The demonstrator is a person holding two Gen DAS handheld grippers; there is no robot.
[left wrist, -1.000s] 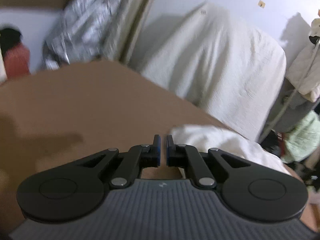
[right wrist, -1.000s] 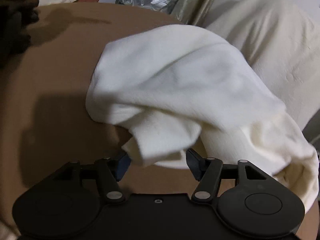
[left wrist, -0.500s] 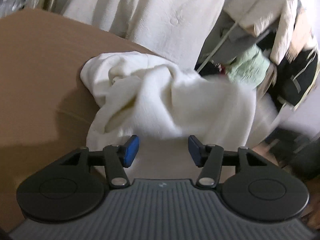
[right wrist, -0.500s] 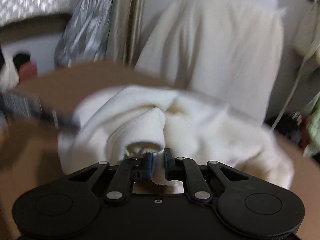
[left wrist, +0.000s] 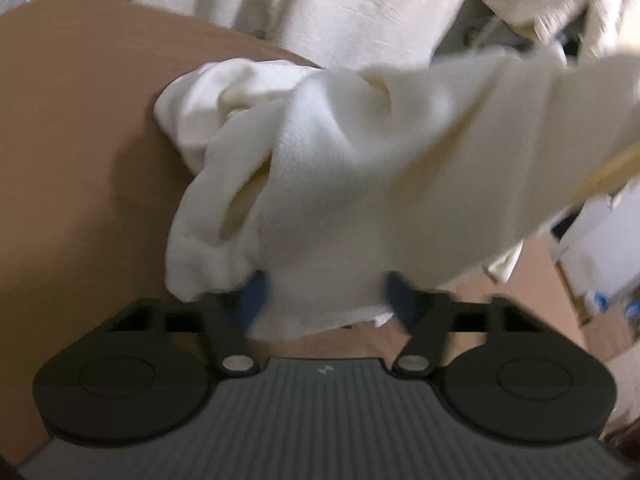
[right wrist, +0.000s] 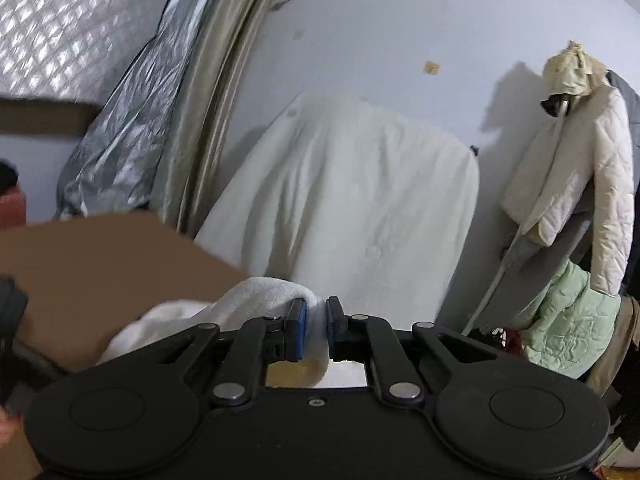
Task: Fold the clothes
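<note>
left wrist view looks down close on the cream garment (left wrist: 360, 184); right faces the wall (right wrist: 360, 40).

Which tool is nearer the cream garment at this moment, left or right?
Right. The right tool is shut on a fold of the cream garment, cloth pinched between its pads. The left tool is open, its fingers on either side of a hanging edge, not yet gripping.
</note>
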